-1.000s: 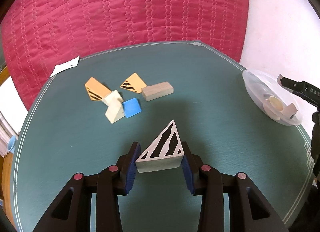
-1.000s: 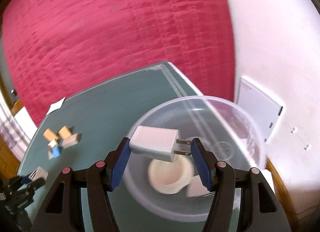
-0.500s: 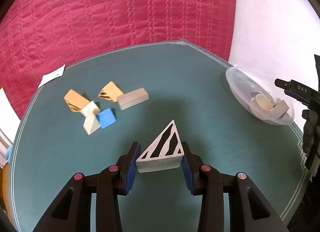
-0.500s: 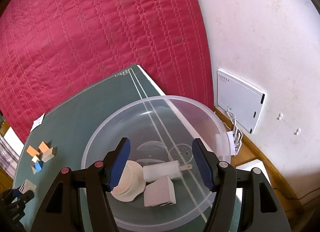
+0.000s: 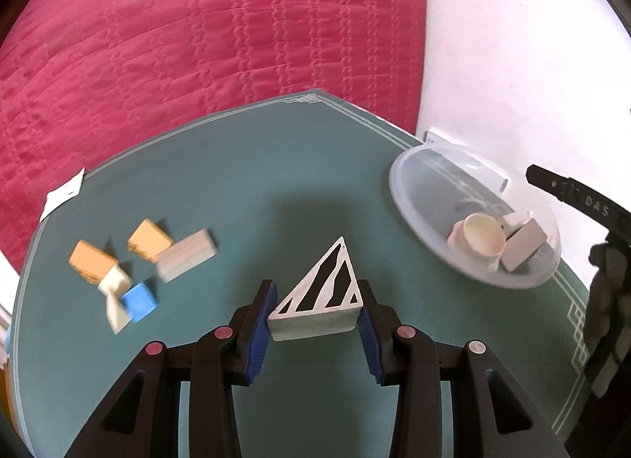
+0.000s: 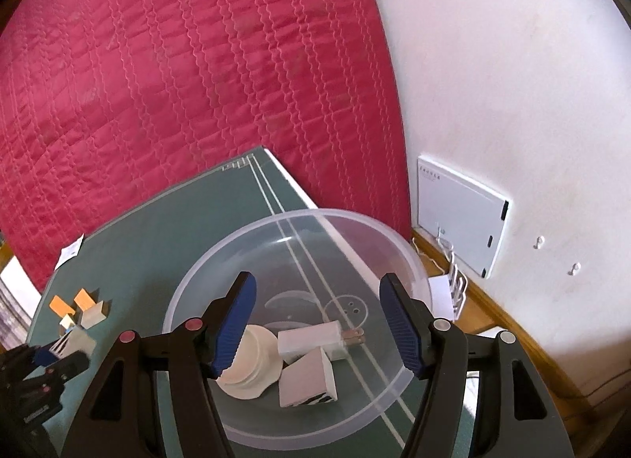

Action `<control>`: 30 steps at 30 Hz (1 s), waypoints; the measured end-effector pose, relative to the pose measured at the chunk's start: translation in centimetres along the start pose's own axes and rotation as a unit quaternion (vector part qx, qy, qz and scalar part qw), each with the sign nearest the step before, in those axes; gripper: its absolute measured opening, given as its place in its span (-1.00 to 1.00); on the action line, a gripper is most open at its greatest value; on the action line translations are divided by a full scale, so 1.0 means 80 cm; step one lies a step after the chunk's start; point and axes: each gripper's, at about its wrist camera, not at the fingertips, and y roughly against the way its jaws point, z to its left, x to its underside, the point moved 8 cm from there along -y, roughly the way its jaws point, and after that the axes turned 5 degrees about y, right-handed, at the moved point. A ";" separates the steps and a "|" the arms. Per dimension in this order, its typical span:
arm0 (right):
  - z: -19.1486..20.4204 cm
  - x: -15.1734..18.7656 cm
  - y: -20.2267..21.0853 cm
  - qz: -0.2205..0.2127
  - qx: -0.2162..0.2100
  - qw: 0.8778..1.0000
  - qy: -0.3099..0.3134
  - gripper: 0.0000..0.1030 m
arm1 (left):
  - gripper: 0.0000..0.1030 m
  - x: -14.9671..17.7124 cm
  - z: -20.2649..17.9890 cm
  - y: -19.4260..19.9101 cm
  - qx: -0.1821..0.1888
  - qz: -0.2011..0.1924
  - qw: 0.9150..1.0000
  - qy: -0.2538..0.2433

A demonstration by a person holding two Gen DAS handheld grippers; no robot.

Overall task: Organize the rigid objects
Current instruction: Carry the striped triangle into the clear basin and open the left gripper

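Left gripper [image 5: 315, 314] pinches the striped triangle block [image 5: 321, 298] above the green table [image 5: 276, 166], right gripper [image 6: 317, 324] hangs with jaws spread and empty over the clear bowl [image 6: 221, 260] holding the charger [image 6: 311, 339], cap [image 6: 252, 363] and wedge [image 6: 305, 381], loose blocks [image 5: 146, 260] far left.

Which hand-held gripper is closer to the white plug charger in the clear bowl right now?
Right. The right hand-held gripper hangs open just above the white plug charger in the clear bowl. The left hand-held gripper is out over the table, gripping the striped triangle block.
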 end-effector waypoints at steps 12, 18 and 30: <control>-0.001 -0.007 0.014 -0.017 -0.008 1.000 -0.012 0.29 | -0.18 -0.046 -0.069 -0.044 0.049 0.010 0.998 -0.033; -0.013 -0.013 0.021 -0.026 -0.004 0.999 -0.033 0.29 | -0.17 -0.063 -0.103 -0.064 0.068 0.008 0.996 -0.048; -0.013 -0.009 0.020 -0.023 -0.003 0.999 -0.036 0.29 | 0.63 -0.070 -0.094 -0.077 0.058 -0.010 0.998 -0.038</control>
